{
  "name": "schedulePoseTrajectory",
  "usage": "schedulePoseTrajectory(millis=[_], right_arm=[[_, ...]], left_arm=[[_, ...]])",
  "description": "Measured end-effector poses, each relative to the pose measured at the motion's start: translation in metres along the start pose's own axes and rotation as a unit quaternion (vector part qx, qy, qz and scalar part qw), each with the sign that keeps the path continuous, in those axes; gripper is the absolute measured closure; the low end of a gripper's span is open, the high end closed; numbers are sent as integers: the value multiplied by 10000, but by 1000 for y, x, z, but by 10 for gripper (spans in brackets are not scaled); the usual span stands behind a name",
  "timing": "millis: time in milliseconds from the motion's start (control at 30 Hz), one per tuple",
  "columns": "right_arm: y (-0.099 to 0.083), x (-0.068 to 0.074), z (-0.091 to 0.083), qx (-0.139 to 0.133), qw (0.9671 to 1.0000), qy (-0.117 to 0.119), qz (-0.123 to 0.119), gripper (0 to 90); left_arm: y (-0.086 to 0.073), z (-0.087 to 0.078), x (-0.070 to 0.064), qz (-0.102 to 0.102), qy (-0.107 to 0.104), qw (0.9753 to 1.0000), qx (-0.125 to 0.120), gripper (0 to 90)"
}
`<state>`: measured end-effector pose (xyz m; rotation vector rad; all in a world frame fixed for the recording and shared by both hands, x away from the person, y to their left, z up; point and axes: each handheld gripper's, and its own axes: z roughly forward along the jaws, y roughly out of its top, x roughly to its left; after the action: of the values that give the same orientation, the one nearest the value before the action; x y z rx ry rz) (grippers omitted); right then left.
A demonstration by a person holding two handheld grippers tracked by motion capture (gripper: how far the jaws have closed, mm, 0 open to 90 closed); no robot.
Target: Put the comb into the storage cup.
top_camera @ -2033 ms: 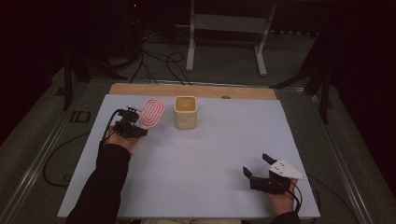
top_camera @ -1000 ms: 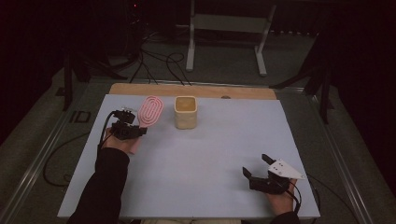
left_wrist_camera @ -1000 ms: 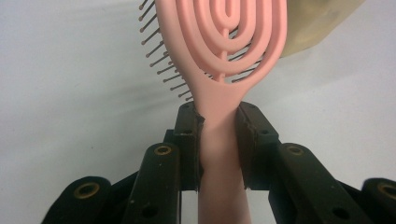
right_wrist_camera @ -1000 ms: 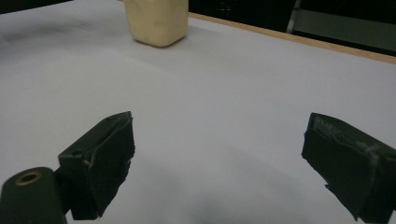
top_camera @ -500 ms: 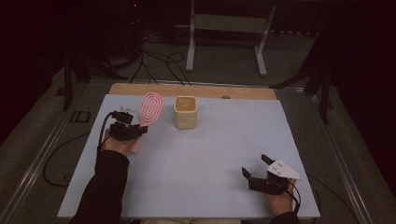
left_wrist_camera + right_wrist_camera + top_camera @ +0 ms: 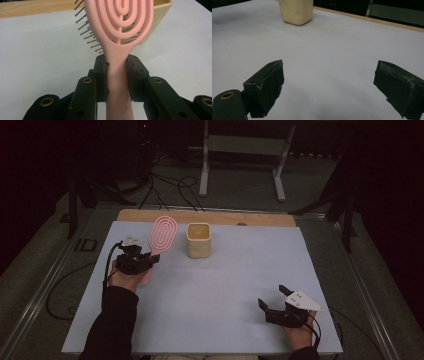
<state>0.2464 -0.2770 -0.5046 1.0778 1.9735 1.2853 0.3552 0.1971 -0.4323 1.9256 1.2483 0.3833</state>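
A pink hairbrush [image 6: 162,235] with an oval looped head is held off the table by its handle, head tilted up toward the far side. My left gripper [image 6: 150,261] is shut on that handle; in the left gripper view the hairbrush [image 6: 120,32] rises between both pads, bristles pointing left. A cream square cup [image 6: 199,240] stands upright just right of the brush head, and it shows behind the brush as the cup [image 6: 160,20]. My right gripper [image 6: 270,302] rests near the table's front right, open, with nothing between its fingers. The cup [image 6: 296,11] stands far ahead of it.
The white table top [image 6: 235,280] has a wooden strip [image 6: 260,218] along its far edge. Cables trail over the dark floor beyond it, by a grey metal stand [image 6: 245,155]. A black cable [image 6: 107,265] loops from my left gripper.
My left gripper has lifted the hairbrush and tilted its head more upright, shifting slightly toward the near side. The right gripper has stayed where it was, open.
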Motion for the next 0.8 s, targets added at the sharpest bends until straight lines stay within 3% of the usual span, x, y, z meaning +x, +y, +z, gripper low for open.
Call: schedulePoseTrajectory(millis=[200,400,800], right_arm=[[8,-4,2,-50,9997,129,189,91],[21,-5,6,-63,9998,178,110,91],[51,-5,16,-17,9990,317,326,91]], left_arm=[[-3,0,-5,105,-117,9998,-148,728],[-5,-3,-12,241,-213,9991,-281,728],[-8,-12,-21,437,-414,9966,-561,728]])
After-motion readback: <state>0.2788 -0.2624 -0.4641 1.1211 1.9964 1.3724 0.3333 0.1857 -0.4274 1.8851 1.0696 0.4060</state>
